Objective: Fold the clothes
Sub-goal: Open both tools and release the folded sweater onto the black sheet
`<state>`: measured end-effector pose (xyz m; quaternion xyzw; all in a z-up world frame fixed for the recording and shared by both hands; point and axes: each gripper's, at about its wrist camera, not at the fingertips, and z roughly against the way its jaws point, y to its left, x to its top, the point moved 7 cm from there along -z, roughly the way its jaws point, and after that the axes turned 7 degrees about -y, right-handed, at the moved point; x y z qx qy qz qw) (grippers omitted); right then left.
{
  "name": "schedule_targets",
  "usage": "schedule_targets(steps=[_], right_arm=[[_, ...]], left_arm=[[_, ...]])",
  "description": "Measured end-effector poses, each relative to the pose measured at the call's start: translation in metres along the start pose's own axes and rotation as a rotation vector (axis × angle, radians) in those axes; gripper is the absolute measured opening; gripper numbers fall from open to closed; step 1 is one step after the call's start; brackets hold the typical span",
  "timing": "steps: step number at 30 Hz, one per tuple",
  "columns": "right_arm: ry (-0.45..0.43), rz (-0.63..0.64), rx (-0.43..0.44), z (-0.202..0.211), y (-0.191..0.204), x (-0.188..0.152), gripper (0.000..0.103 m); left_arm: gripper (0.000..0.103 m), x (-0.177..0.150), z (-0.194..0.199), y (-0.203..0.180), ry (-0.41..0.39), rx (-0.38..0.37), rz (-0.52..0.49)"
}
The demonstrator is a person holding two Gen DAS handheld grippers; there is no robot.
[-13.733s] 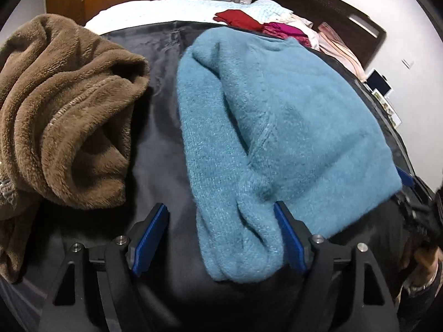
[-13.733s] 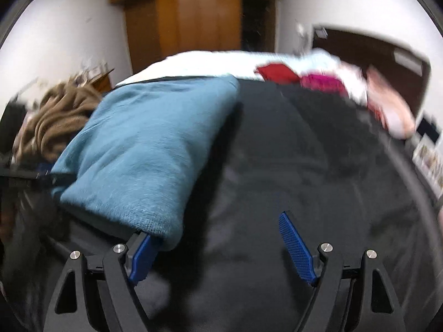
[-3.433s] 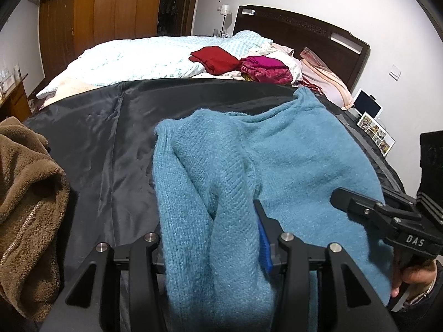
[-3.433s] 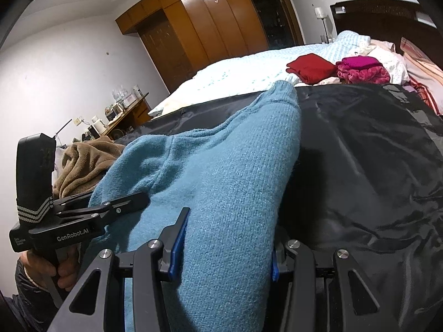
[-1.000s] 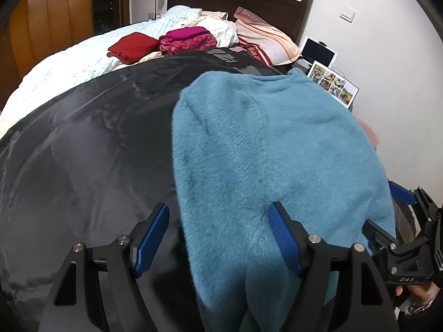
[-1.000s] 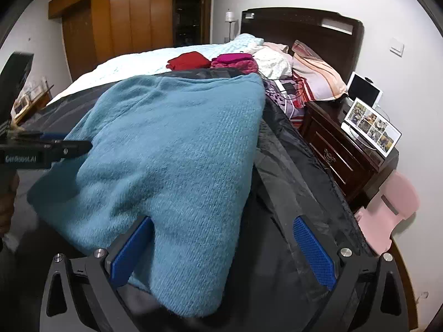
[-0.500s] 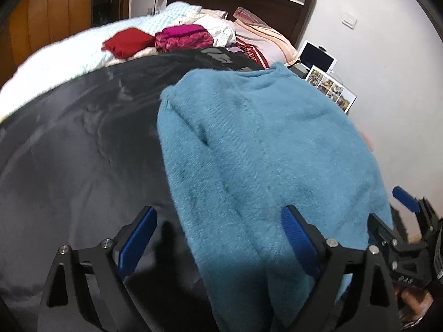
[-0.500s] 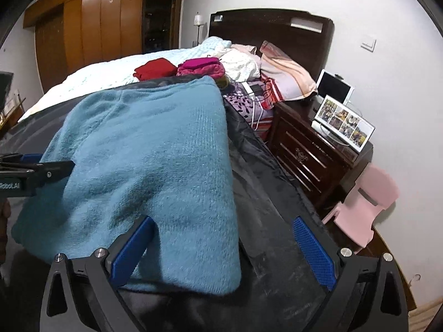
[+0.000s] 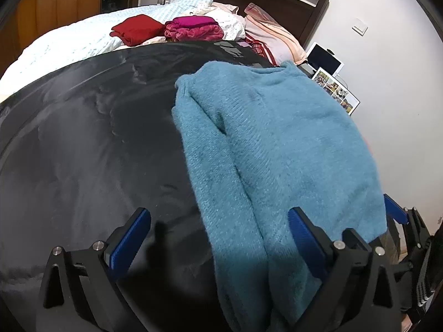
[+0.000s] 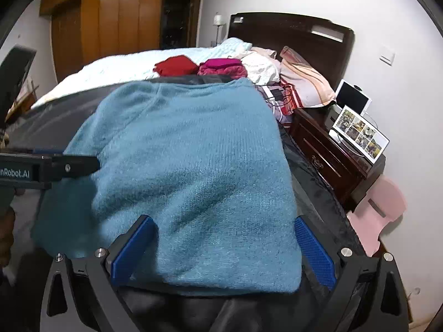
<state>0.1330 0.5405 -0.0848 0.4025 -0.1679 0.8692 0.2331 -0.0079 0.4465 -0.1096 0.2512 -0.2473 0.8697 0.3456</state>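
Teal sweater (image 9: 279,149) flat on black sheet (image 9: 83,152) over the bed, filling centre-right of left wrist view; long axis from lower centre toward upper right, neckline end toward dark headboard (image 10: 293,33). Left tongs (image 9: 218,238) spread wide, jaws just been opening, folded sleeve edge between pads, unpinched. Right tongs (image 10: 221,246) spread across near hem in lower centre of right wrist view, pads clear of fabric.

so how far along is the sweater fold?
Done: sweater lies folded on the black sheet, a sleeve tucked in; red top and pink top sit folded behind. In hand: nothing; left gripper has just opened, right gripper is open. Left: possibly another fold.
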Motion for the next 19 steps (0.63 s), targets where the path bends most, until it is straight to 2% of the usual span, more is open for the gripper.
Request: schedule_targets(steps=[5, 11, 19], right_arm=[[-0.048, -0.036, 0.047, 0.015, 0.013, 0.008, 0.102], [-0.046, -0.052, 0.089, 0.015, 0.033, 0.006, 0.102], [-0.056, -0.061, 0.114, 0.026, 0.048, 0.006, 0.102]], left_arm=[[0.102, -0.006, 0.010, 0.007, 0.003, 0.015, 0.018], [0.102, -0.013, 0.020, 0.010, -0.001, 0.005, 0.006], [0.102, -0.021, 0.053, 0.010, -0.095, 0.073, -0.103]])
